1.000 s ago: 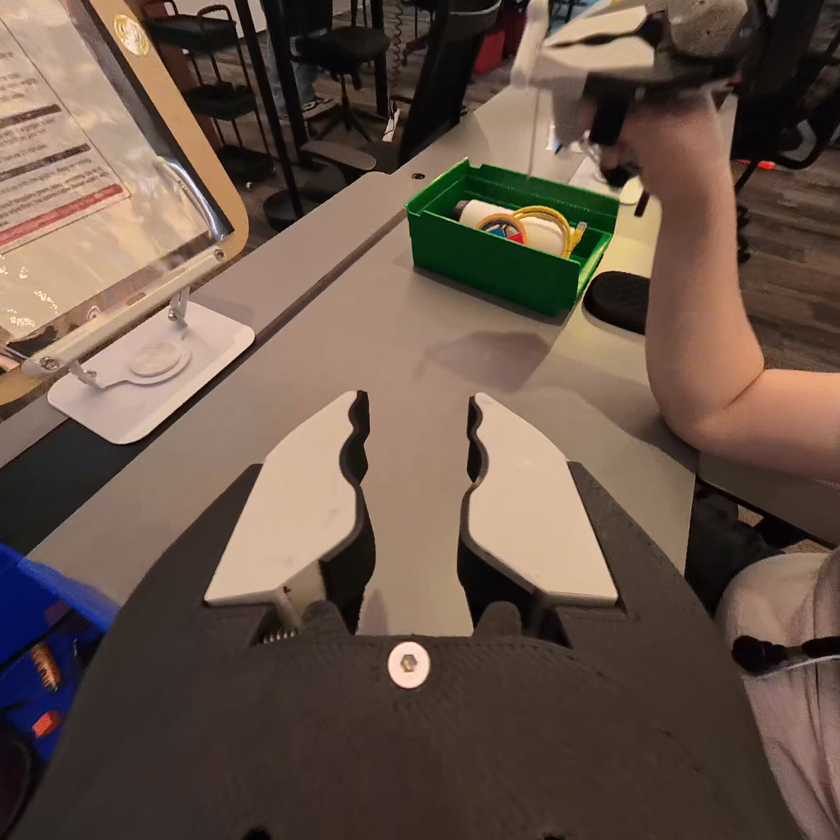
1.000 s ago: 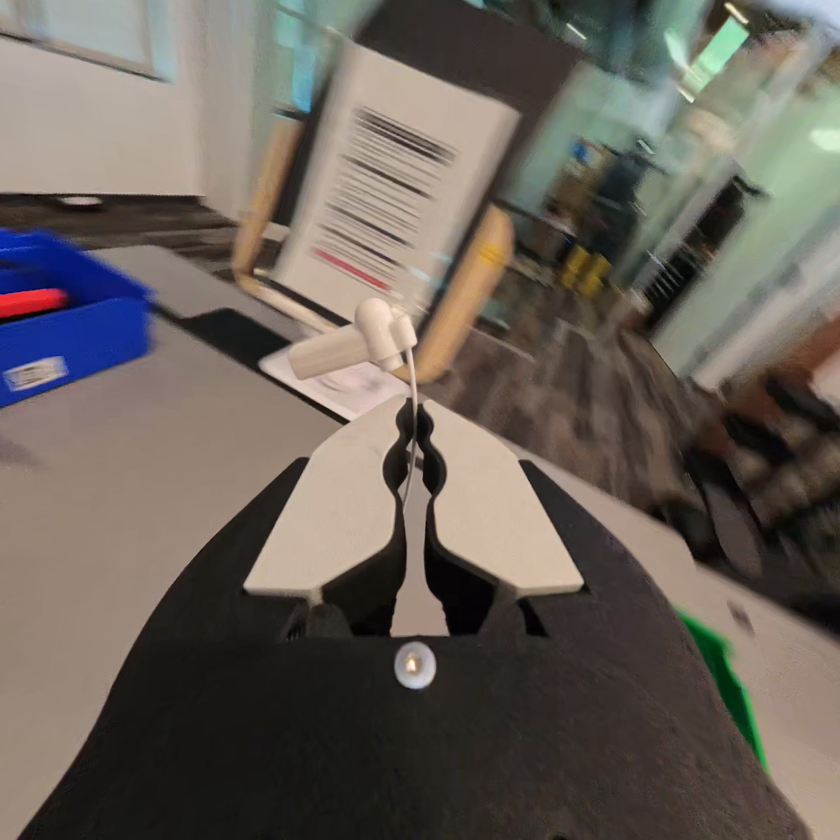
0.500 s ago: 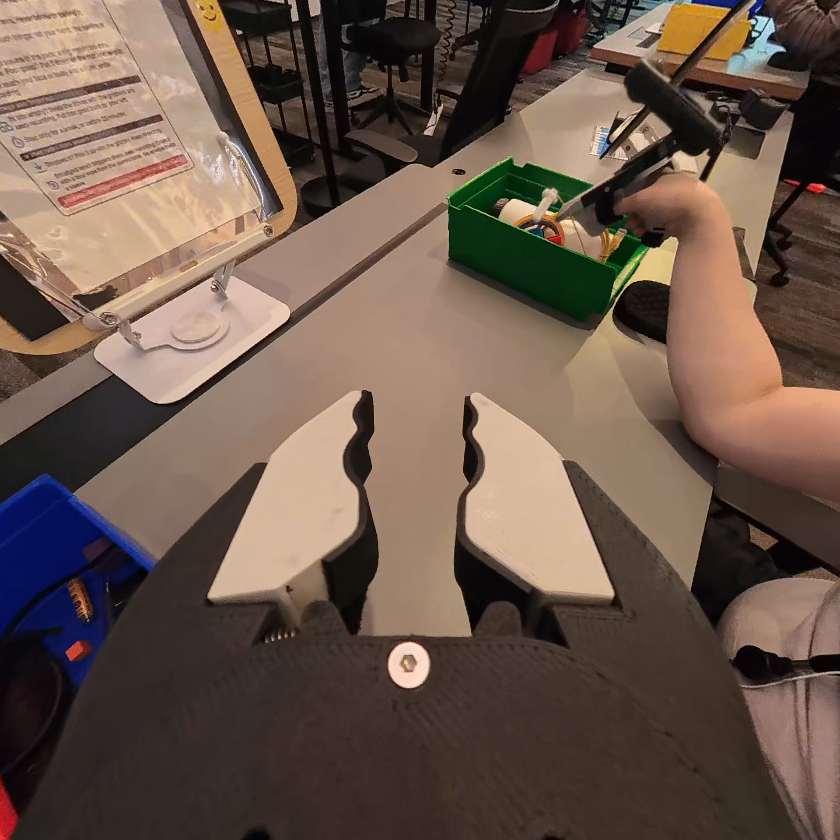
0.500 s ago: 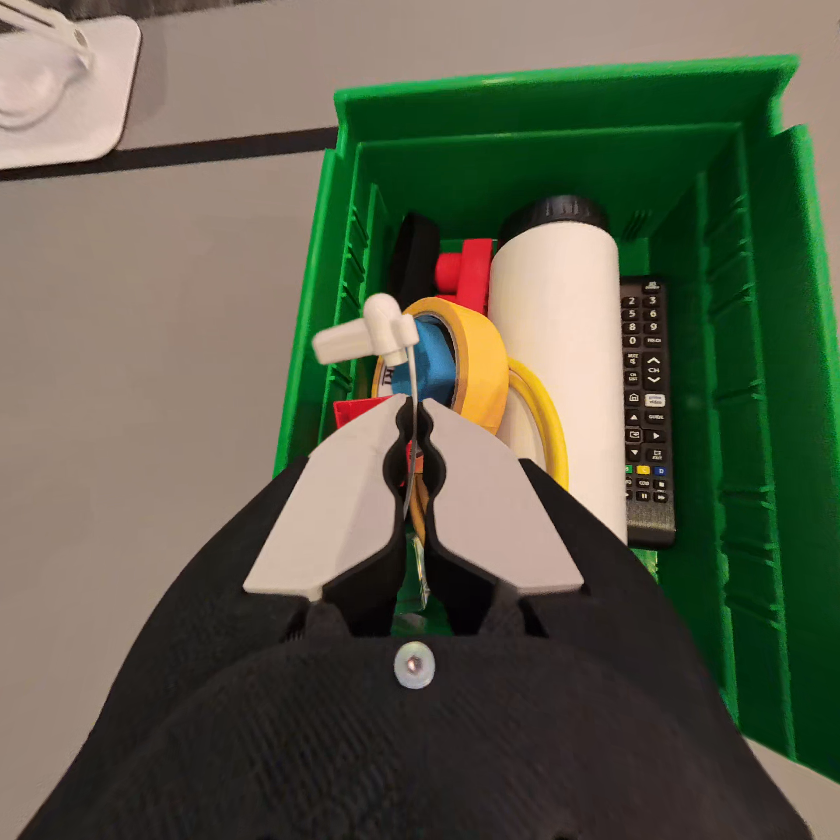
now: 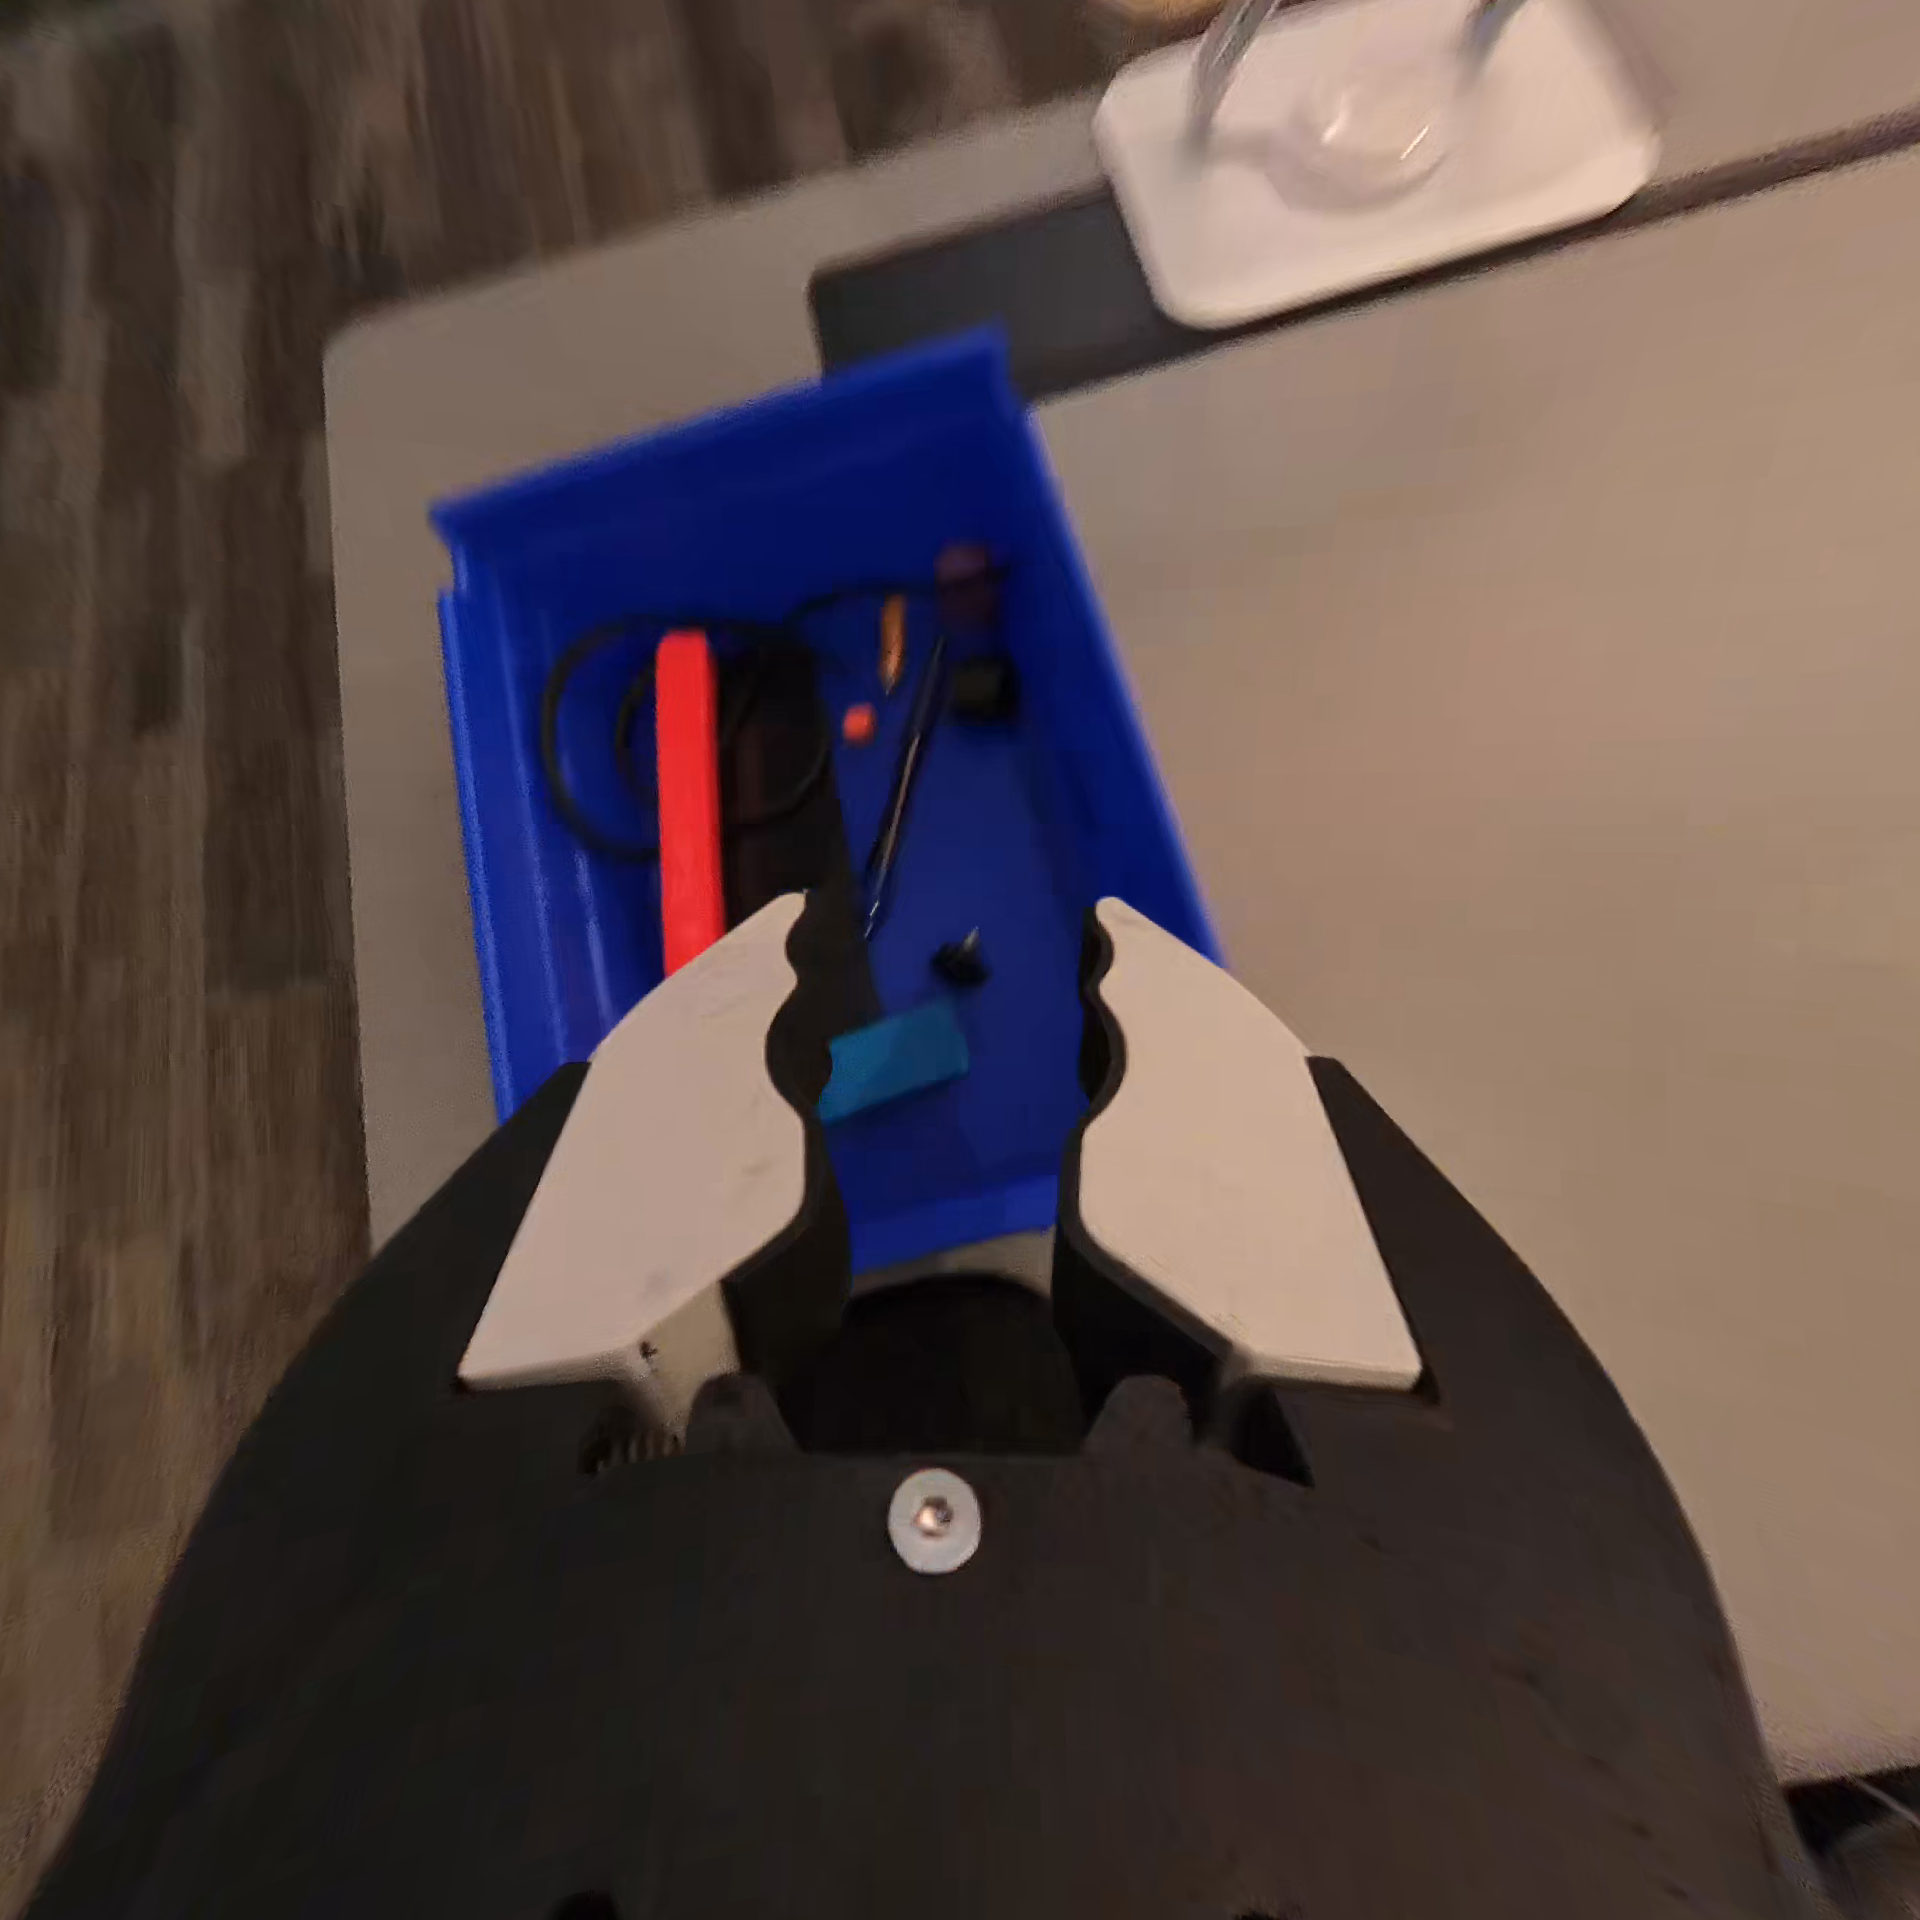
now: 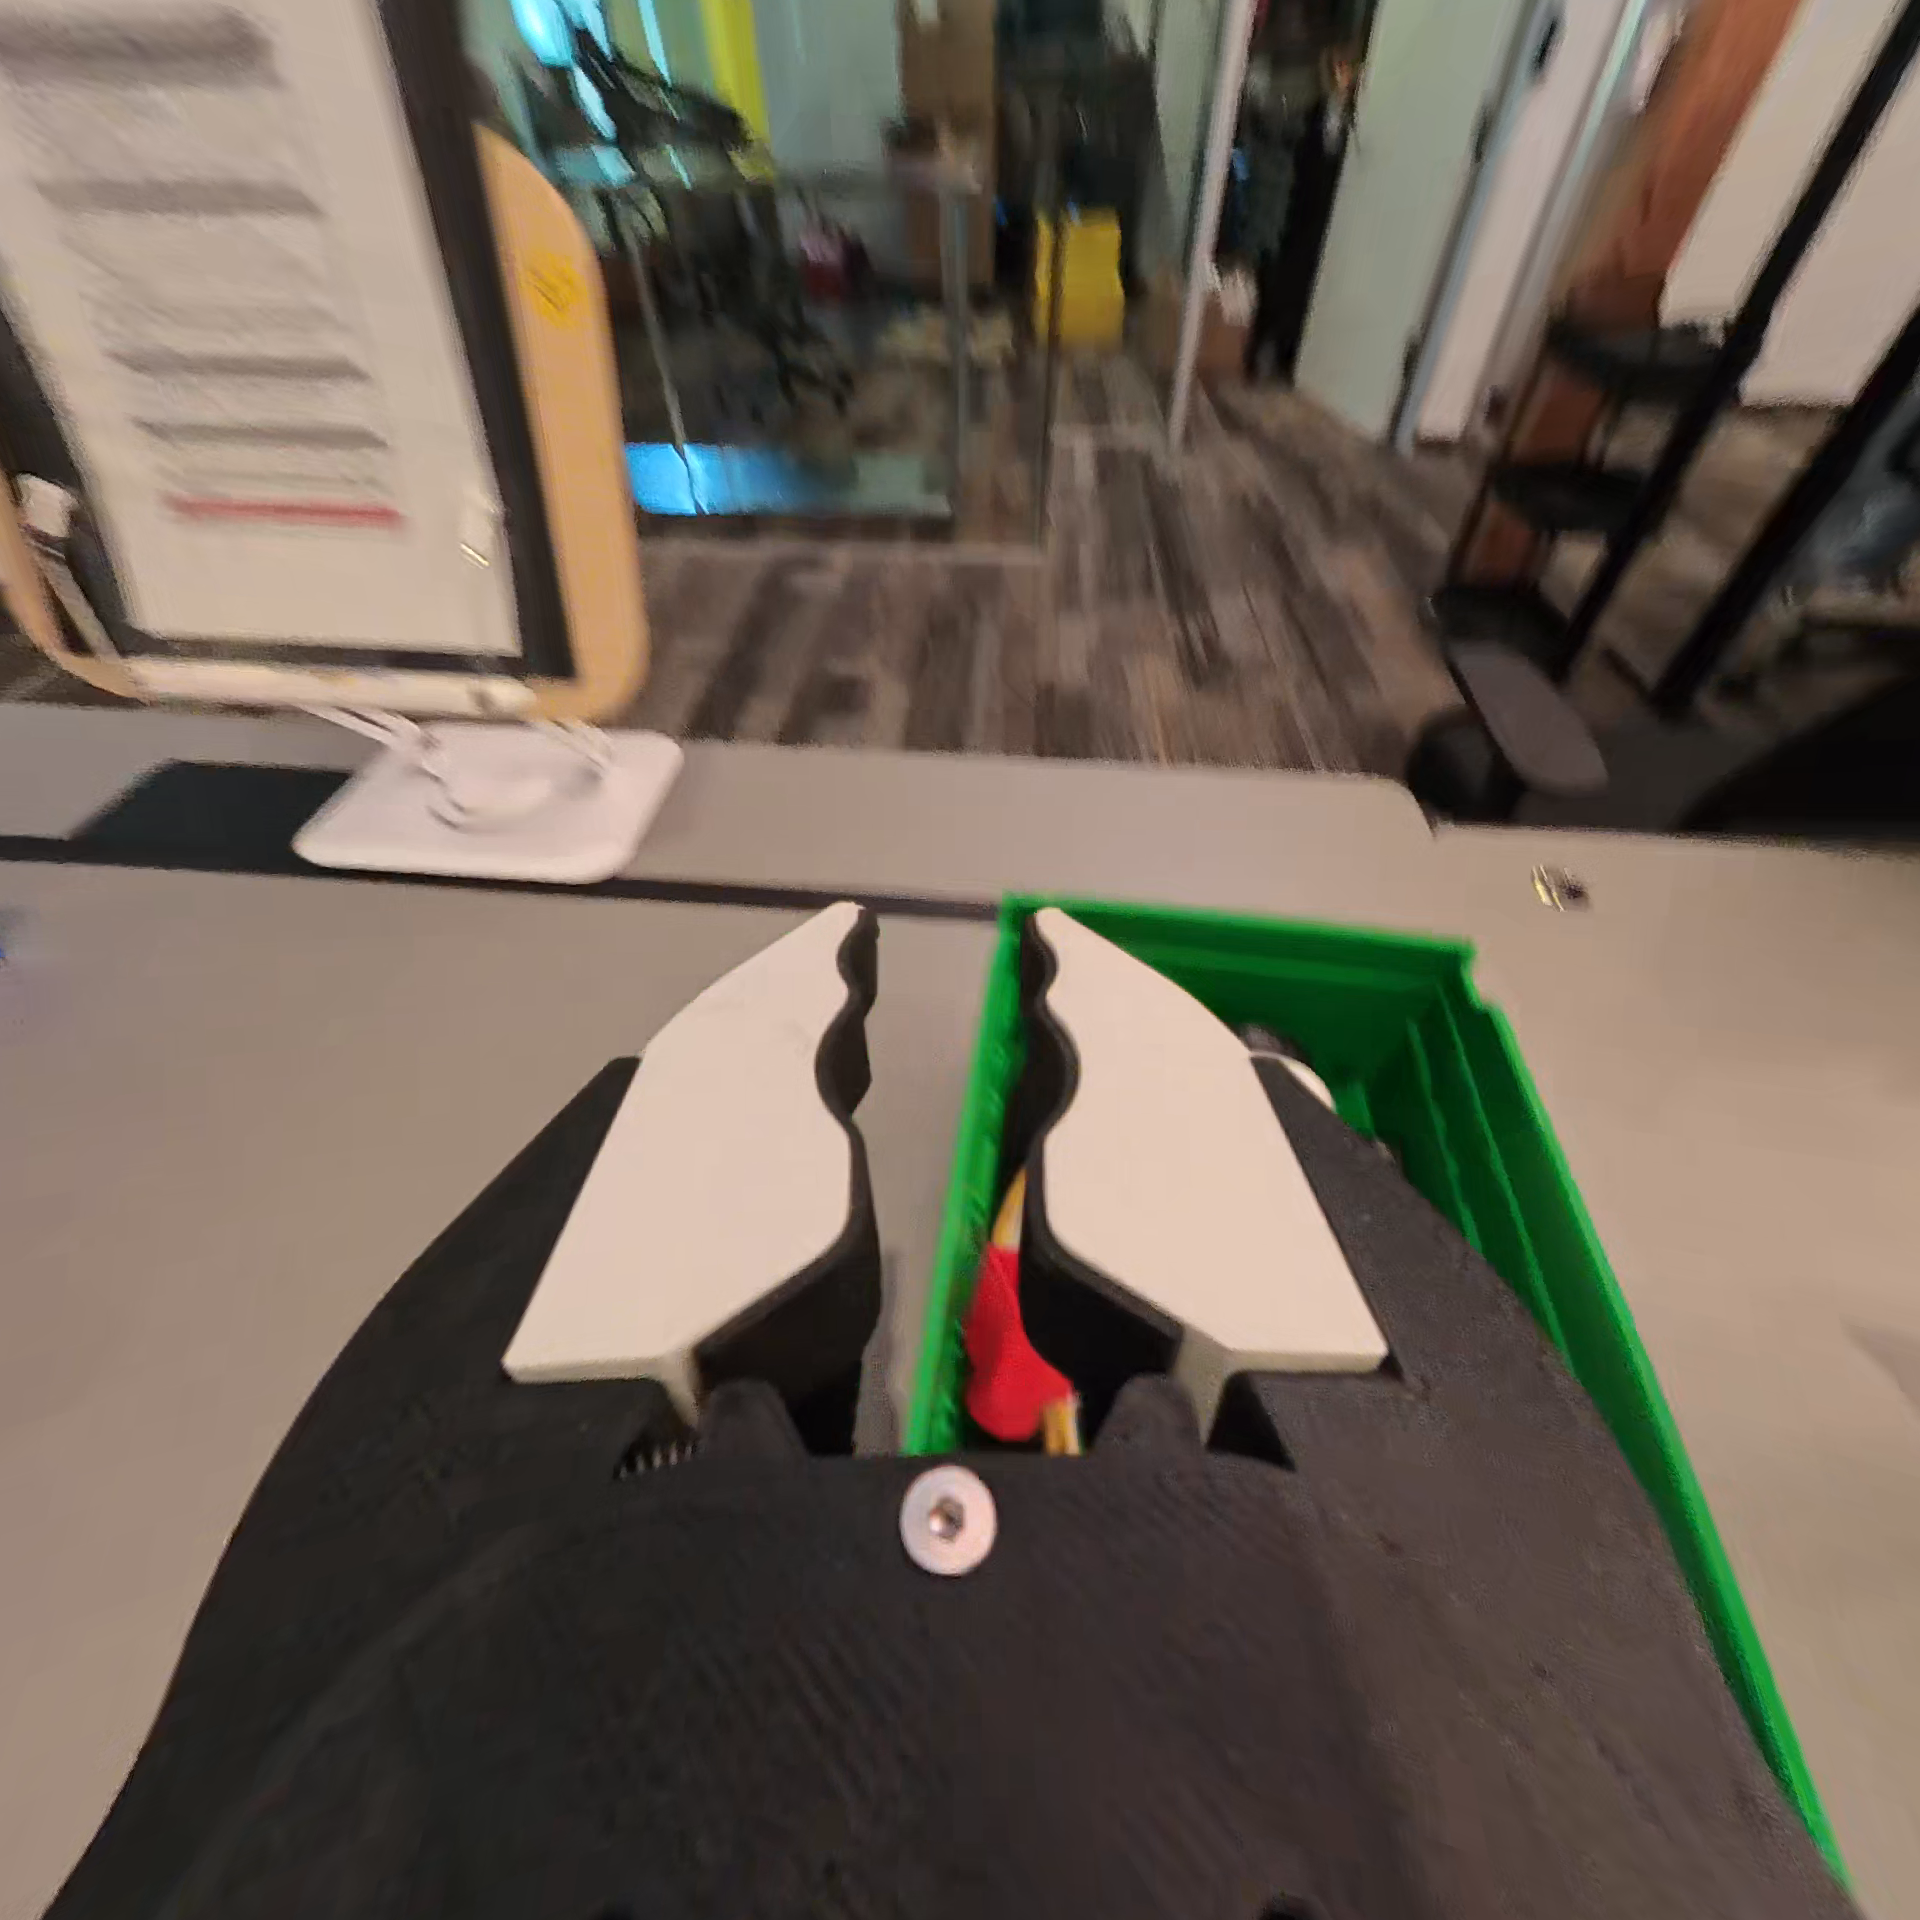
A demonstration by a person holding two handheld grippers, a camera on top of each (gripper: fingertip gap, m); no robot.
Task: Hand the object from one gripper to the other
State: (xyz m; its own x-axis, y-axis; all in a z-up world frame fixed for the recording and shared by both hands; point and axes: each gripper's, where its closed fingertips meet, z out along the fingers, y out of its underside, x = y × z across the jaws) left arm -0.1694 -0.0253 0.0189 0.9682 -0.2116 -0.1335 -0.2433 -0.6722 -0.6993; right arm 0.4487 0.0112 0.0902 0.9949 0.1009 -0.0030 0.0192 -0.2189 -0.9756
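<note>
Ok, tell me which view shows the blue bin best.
The left wrist view. The blue bin lies under the open left tool, seen from above with its contents on show: a red bar, a black cable loop and small parts. The right wrist view does not show it clearly.

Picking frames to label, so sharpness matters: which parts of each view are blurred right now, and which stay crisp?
Left wrist view: motion blur smears the floor and blue bin; the left claw stays fairly crisp. Right wrist view: sign and background streaked, green bin soft, right claw sharpest.
</note>
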